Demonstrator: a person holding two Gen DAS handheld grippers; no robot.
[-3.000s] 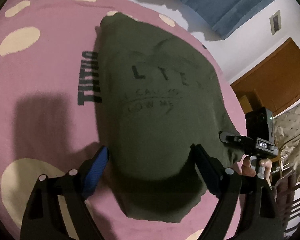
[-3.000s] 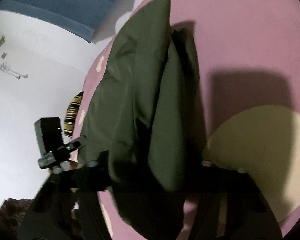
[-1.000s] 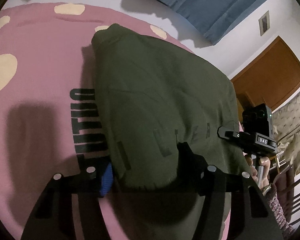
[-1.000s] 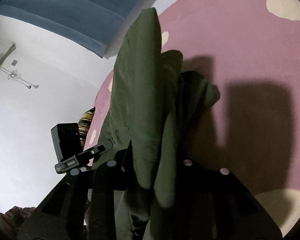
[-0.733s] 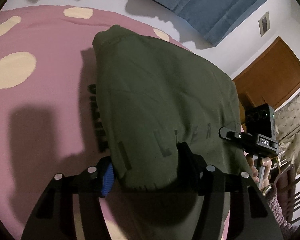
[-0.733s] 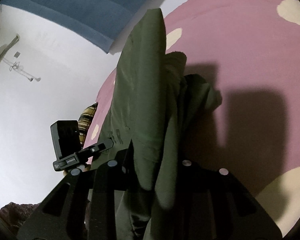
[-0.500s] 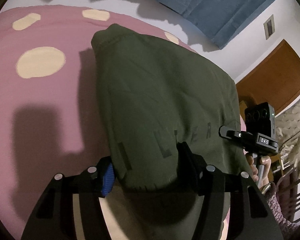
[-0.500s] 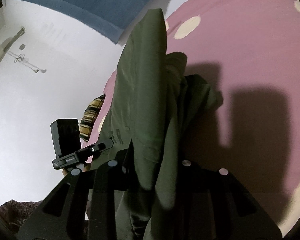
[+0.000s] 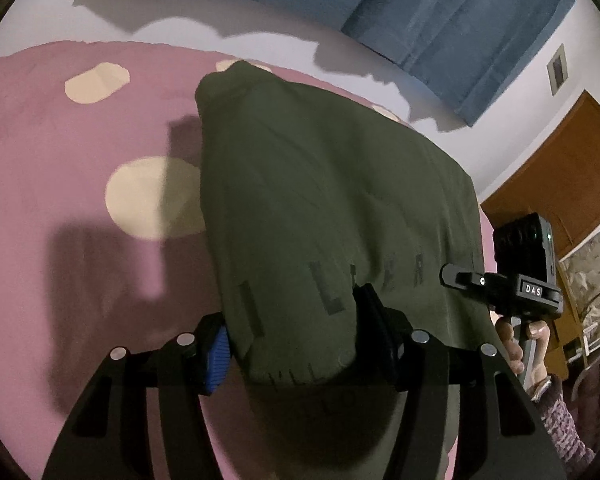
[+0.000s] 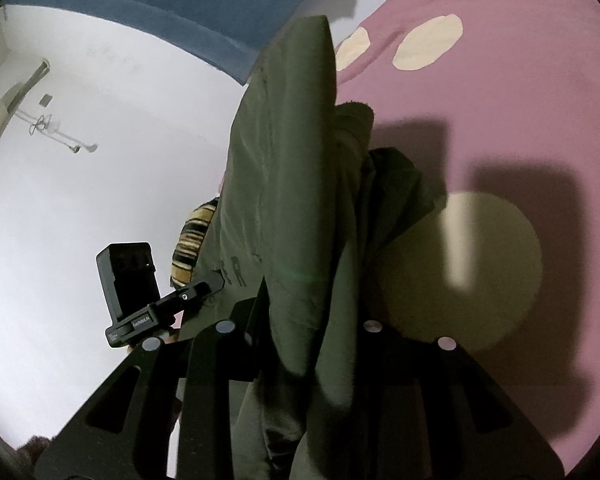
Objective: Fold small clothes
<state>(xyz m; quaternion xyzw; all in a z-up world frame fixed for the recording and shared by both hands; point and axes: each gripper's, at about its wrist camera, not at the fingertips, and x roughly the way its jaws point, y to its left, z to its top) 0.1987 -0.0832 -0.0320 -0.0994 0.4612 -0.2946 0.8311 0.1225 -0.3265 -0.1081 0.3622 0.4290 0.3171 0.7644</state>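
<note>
Olive-green shirt [image 9: 332, 216] pinched at one bunched corner between left gripper [image 9: 292, 336] pads, blue pad [image 9: 218, 356] pressing its edge. Other corner clamped tight in right gripper [image 10: 300, 320], folds gathered between the fingers. Held stretched between both, lifted above pink spotted bedspread [image 9: 60, 208]. Blue curtain [image 9: 460, 28] beyond.

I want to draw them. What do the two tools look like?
Left tool: black angular arms, round silver bolts, one ribbed blue finger pad. Right tool: black with silver bolts too. A boxy black camera on it is marked "DAS". The person wears a purple knitted sleeve.
</note>
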